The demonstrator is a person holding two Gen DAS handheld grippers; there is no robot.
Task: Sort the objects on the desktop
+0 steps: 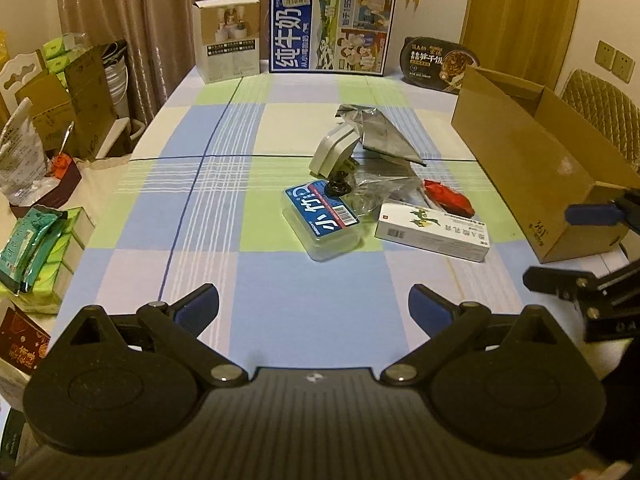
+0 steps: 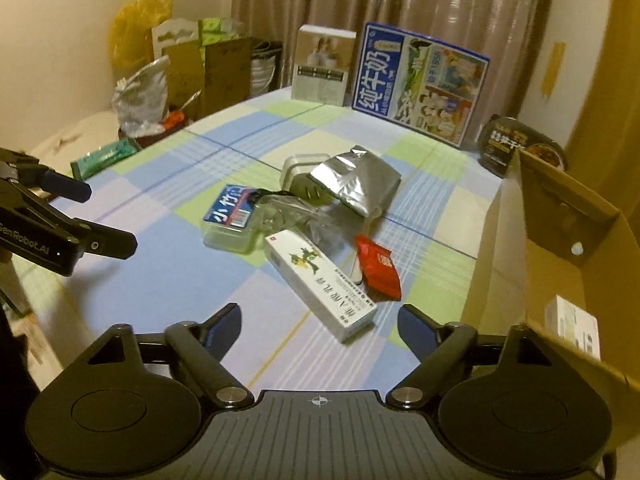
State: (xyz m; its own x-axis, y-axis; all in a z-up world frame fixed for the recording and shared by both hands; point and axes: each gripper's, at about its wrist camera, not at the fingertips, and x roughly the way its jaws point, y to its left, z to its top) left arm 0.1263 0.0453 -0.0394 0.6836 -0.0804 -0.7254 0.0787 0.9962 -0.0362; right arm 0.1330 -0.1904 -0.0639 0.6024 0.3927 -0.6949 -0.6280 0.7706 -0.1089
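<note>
Right wrist view: we alone see a small white box (image 2: 576, 330) inside the open cardboard box (image 2: 560, 216).
Worktop (image 1: 200, 208): our pile sits mid-cloth: silver foil bag (image 1: 384, 132), white medicine carton (image 1: 434, 230), blue-labelled clear case (image 1: 322, 216), red packet (image 1: 448, 196).
Left claw (image 1: 314, 306): spread wide, empty.
Right claw (image 2: 320, 326): spread wide, empty.

Both tools (image 1: 314, 310) (image 2: 319, 330) seemingly agape, unladen

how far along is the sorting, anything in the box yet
Barely started. One small white box already sits inside the cardboard box. Nothing is in hand: the left gripper and right gripper are both open and empty. Left on the table: the white carton, red packet, plastic case, foil bag and charger.
</note>
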